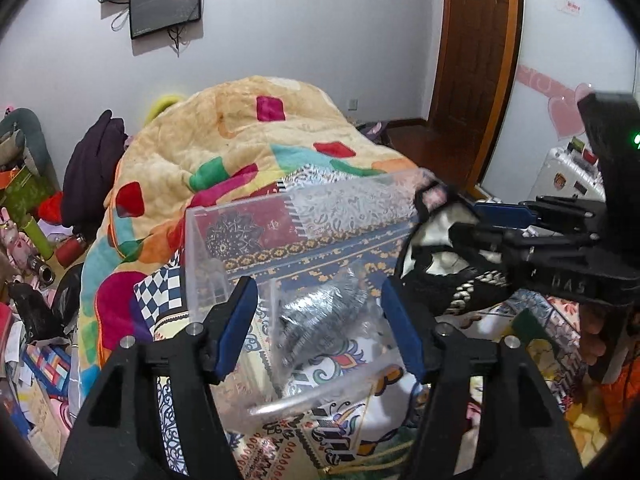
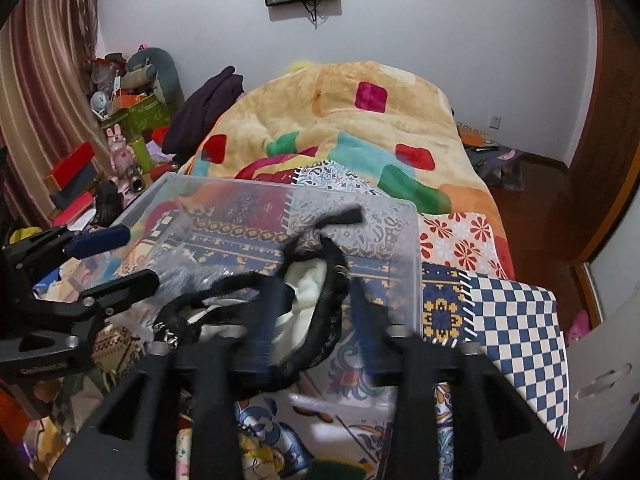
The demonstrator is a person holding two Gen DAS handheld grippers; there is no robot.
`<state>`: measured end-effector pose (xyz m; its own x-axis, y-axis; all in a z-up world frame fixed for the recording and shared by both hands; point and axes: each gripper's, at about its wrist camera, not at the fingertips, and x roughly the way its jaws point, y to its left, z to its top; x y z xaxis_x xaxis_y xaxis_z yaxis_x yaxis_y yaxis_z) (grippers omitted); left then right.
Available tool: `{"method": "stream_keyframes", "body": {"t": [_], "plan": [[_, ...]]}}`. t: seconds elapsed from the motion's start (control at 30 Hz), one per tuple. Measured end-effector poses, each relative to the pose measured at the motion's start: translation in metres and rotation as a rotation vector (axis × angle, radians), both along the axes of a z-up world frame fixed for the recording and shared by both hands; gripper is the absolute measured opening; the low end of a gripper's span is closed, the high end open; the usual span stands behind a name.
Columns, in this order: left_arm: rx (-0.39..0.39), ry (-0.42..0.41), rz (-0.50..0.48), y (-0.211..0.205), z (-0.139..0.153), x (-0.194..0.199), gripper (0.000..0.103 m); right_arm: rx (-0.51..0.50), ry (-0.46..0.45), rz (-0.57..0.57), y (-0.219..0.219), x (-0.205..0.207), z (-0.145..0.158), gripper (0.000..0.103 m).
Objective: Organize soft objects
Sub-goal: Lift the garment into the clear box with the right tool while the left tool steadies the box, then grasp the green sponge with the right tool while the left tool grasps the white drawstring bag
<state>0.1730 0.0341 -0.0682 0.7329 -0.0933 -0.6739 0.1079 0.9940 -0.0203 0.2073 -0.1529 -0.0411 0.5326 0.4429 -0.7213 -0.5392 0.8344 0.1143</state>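
My left gripper (image 1: 320, 328) hangs wide open and empty over the clear plastic storage bin (image 1: 224, 220), where a grey striped soft bundle (image 1: 320, 312) already lies just ahead of its fingers. To its right, my right gripper (image 2: 316, 312), fingers spread, carries the black-and-white lacy garment (image 2: 308, 292), draped about its left finger and not yet dropped inside. The bin's near rim and the heaped patchwork fleece blanket (image 2: 360, 120) beyond crowd the path; I judge the sorting half done.

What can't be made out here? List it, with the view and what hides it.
- Right gripper, right wrist view: motion blur smears its blue pads, so its grip on the black-and-white garment is unclear.
- Grey item in the clear plastic box, left wrist view: glare on the wall hides what it is.
- Box's near rim, both views: covered by the gripper bodies.
- The garment's full shape: bunched and partly out of view.
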Motion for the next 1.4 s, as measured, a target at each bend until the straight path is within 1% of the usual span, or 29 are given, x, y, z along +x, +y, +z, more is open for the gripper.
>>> {"method": "stream_keyframes", "body": {"t": [0.03,0.1,0.13,0.17,0.27,0.3,0.37,0.5,0.63,0.77,0.93,1.03,1.13,1.17,1.2,1.23,1.27,1.3,1.37,1.4], "plan": [[-0.008,-0.010,0.000,0.001,0.005,-0.004,0.065,-0.002,-0.017,-0.006,-0.002,-0.004,0.003,0.049],[-0.021,-0.034,0.008,0.003,0.013,-0.013,0.074,0.001,-0.046,-0.009,-0.005,-0.011,0.009,0.055],[-0.024,-0.047,0.013,0.004,0.017,-0.017,0.076,0.005,-0.058,-0.009,-0.007,-0.016,0.014,0.060],[-0.027,-0.065,0.018,0.004,0.022,-0.022,0.081,0.011,-0.070,-0.008,-0.009,-0.019,0.018,0.066],[-0.019,-0.113,0.033,0.005,0.035,-0.041,0.096,0.032,-0.122,-0.009,-0.016,-0.036,0.031,0.080],[-0.018,-0.126,0.039,0.005,0.037,-0.047,0.100,0.038,-0.133,-0.009,-0.017,-0.041,0.035,0.081],[-0.015,-0.146,0.046,0.005,0.042,-0.061,0.101,0.050,-0.149,-0.003,-0.021,-0.052,0.041,0.083],[-0.019,-0.132,0.036,0.001,0.040,-0.080,0.101,0.055,-0.159,0.005,-0.026,-0.070,0.041,0.084],[-0.033,-0.099,0.016,-0.007,0.028,-0.095,0.102,0.018,-0.155,-0.010,-0.030,-0.081,0.028,0.084],[-0.067,-0.033,-0.011,-0.018,0.008,-0.101,0.102,-0.031,-0.126,-0.040,-0.037,-0.087,0.009,0.084],[-0.103,0.038,-0.042,-0.035,-0.018,-0.099,0.102,-0.048,-0.078,-0.109,-0.059,-0.084,-0.010,0.084],[-0.098,0.047,-0.040,-0.041,-0.027,-0.099,0.102,-0.056,-0.045,-0.153,-0.072,-0.076,-0.021,0.084],[-0.106,0.044,-0.034,-0.041,-0.033,-0.102,0.101,-0.043,-0.006,-0.152,-0.075,-0.073,-0.028,0.083],[-0.106,0.043,-0.032,-0.040,-0.034,-0.102,0.097,-0.019,0.017,-0.137,-0.073,-0.072,-0.031,0.083],[-0.105,0.045,-0.031,-0.040,-0.035,-0.102,0.088,-0.017,0.029,-0.127,-0.072,-0.073,-0.034,0.083],[-0.105,0.057,-0.034,-0.038,-0.038,-0.102,0.084,-0.018,0.041,-0.113,-0.069,-0.074,-0.038,0.083],[-0.106,0.064,-0.035,-0.037,-0.040,-0.101,0.079,-0.024,0.047,-0.105,-0.067,-0.077,-0.041,0.081],[-0.108,0.066,-0.031,-0.036,-0.041,-0.101,0.075,-0.032,0.054,-0.098,-0.064,-0.079,-0.043,0.078],[-0.117,0.060,-0.022,-0.032,-0.043,-0.103,0.070,-0.041,0.074,-0.076,-0.059,-0.081,-0.047,0.066],[-0.119,0.056,-0.019,-0.030,-0.043,-0.104,0.066,-0.034,0.082,-0.062,-0.058,-0.082,-0.048,0.063]]}}
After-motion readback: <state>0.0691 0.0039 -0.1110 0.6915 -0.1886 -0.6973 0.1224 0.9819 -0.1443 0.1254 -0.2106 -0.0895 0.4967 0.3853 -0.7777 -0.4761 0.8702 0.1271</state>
